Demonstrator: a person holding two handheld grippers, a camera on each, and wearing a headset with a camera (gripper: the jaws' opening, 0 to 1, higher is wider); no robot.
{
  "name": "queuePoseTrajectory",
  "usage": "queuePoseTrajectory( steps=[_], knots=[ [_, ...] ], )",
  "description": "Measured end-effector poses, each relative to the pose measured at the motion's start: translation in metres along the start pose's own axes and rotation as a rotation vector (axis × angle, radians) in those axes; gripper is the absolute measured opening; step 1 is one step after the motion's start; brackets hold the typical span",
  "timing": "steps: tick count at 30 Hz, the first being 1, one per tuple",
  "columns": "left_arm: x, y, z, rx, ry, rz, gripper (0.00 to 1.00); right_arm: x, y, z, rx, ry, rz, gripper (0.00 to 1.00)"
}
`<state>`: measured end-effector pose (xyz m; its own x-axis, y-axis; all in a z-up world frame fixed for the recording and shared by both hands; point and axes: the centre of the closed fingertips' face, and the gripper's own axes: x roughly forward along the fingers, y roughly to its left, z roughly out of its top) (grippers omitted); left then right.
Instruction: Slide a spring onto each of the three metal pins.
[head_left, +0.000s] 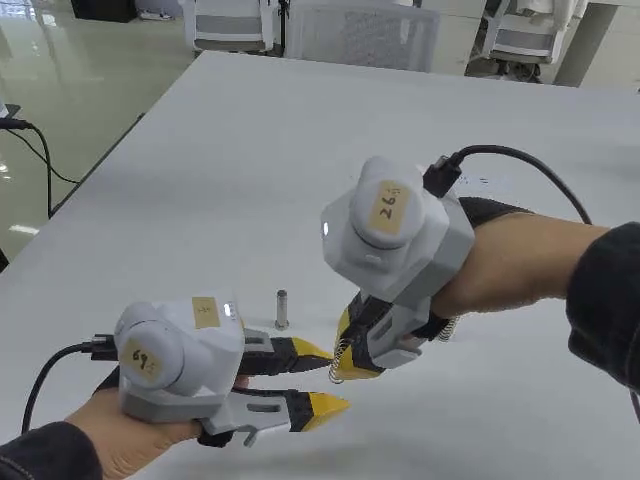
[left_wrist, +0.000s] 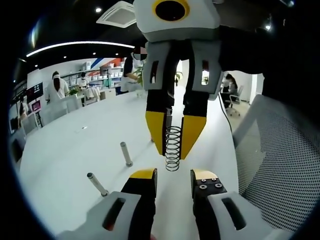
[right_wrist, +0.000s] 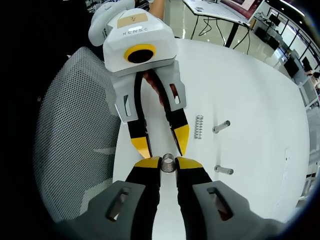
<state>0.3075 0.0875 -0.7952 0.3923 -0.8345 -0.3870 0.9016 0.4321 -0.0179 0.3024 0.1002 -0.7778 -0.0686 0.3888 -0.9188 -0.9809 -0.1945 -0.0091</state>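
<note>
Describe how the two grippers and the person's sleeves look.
Both the left gripper and the right gripper have rounded pale grey housings, black jaws with yellow tips, and a black cable at the back. A handwritten tan label reads 26 on the right, 69 on the left. The sleeves are dark.

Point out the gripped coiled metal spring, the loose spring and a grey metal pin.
Gripped coiled metal spring (left_wrist: 173, 147): left gripper view, middle coils.
Loose spring (right_wrist: 199, 127): right gripper view, mid-length.
Grey metal pin (head_left: 282, 308): head view, shaft.
</note>
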Motion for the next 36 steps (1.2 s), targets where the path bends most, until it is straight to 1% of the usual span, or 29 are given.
queuePoseTrajectory(
  steps=[1, 6, 10, 13, 16, 22, 36],
  knots=[
    [0.000, 0.000, -0.001, -0.005, 0.000, 0.002, 0.26, 0.000, 0.000, 0.000, 0.003, -0.001, 0.000, 0.13],
    [-0.003, 0.004, -0.004, -0.036, 0.005, 0.023, 0.38, -0.003, -0.004, -0.004, 0.009, 0.003, -0.012, 0.13],
    [-0.006, 0.007, -0.006, -0.051, 0.007, 0.037, 0.42, -0.005, -0.006, -0.006, 0.016, 0.002, -0.019, 0.13],
    [-0.009, 0.010, -0.007, -0.069, 0.008, 0.052, 0.48, -0.006, -0.008, -0.006, 0.022, 0.001, -0.025, 0.13],
    [-0.012, 0.013, -0.009, -0.075, 0.009, 0.064, 0.50, -0.008, -0.009, -0.008, 0.025, 0.004, -0.031, 0.13],
    [-0.019, 0.021, -0.013, -0.100, 0.010, 0.101, 0.57, -0.011, -0.015, -0.013, 0.039, 0.007, -0.045, 0.13],
    [-0.032, 0.036, -0.018, -0.132, 0.000, 0.162, 0.66, -0.019, -0.026, -0.021, 0.067, 0.009, -0.062, 0.13]
  ],
)
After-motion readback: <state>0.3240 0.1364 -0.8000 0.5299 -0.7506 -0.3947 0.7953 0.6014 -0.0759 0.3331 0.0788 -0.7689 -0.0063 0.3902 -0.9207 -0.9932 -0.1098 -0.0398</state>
